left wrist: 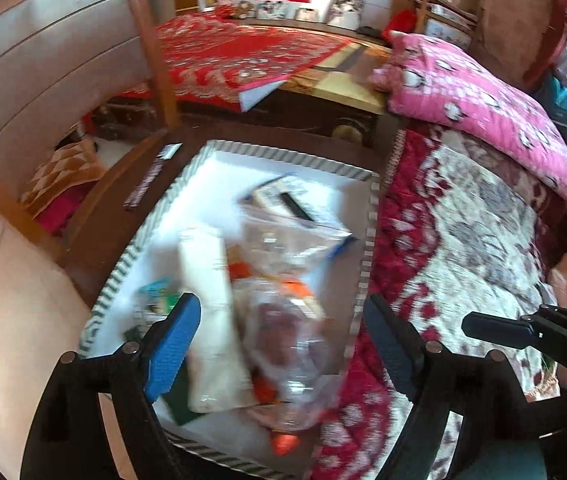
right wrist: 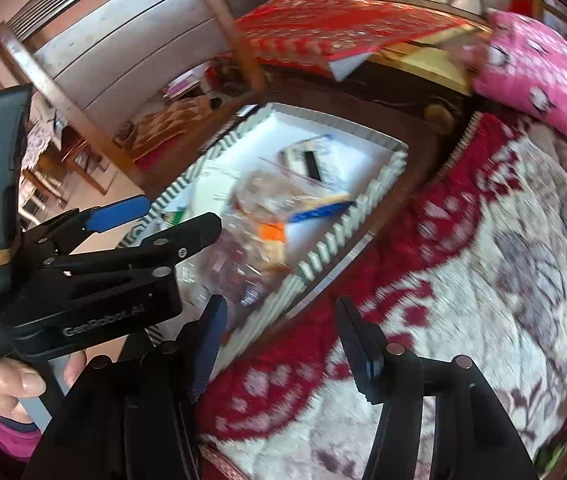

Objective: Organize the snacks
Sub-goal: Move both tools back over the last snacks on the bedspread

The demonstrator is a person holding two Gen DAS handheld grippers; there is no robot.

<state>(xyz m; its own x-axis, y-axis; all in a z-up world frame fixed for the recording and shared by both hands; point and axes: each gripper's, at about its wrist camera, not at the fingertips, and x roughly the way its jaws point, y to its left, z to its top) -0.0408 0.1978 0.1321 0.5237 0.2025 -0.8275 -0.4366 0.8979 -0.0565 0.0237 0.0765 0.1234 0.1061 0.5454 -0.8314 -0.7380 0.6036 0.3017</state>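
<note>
Mostly the views are filled by a bed with a red and white quilt [right wrist: 463, 280], and a pink pillow [left wrist: 483, 108] lies at its far end. Beside the quilt, on a dark wooden surface [left wrist: 123, 200], stands a white tray [left wrist: 219, 168] with a striped rim. Snacks are piled inside the tray: a clear bag [left wrist: 291, 340] with reddish contents near the front, a tall white packet [left wrist: 207, 312] just beside it on the left, another clear bag [right wrist: 267, 196] behind, and a flat packet with a black stripe [right wrist: 307, 160] toward the far end. The left gripper [left wrist: 283, 340] hangs above the front of the tray with its jaws wide apart, holding nothing. The right gripper [right wrist: 279, 340] is over the edge of the quilt, just beside the tray, its jaws also apart and empty. A hand [right wrist: 11, 388] in a pink sleeve holds the left gripper's handle.
</note>
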